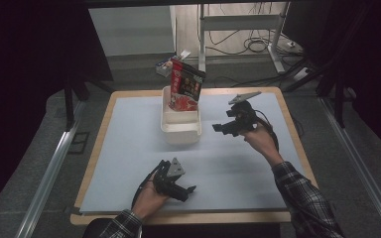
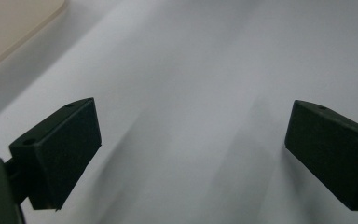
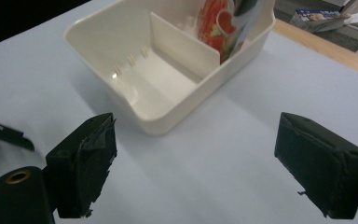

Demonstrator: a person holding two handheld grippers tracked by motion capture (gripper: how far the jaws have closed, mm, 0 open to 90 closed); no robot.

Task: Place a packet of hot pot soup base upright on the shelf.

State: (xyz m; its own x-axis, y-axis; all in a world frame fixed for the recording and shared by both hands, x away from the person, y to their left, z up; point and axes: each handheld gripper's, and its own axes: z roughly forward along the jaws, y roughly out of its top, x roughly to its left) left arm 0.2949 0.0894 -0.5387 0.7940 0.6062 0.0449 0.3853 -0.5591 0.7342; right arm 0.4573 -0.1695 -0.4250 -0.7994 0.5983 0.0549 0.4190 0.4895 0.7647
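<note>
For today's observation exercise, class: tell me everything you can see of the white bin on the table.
The white bin is a rectangular, open-topped tub that looks like glossy plastic, with rounded corners and a rolled rim. An upright divider splits it into two compartments, and small ribs line the inner wall. It stands upright on the pale sheet towards the table's far side. The nearer compartment is empty; the farther one holds a red snack pouch standing upright, rising well above the rim. Neither gripper touches it.
</note>
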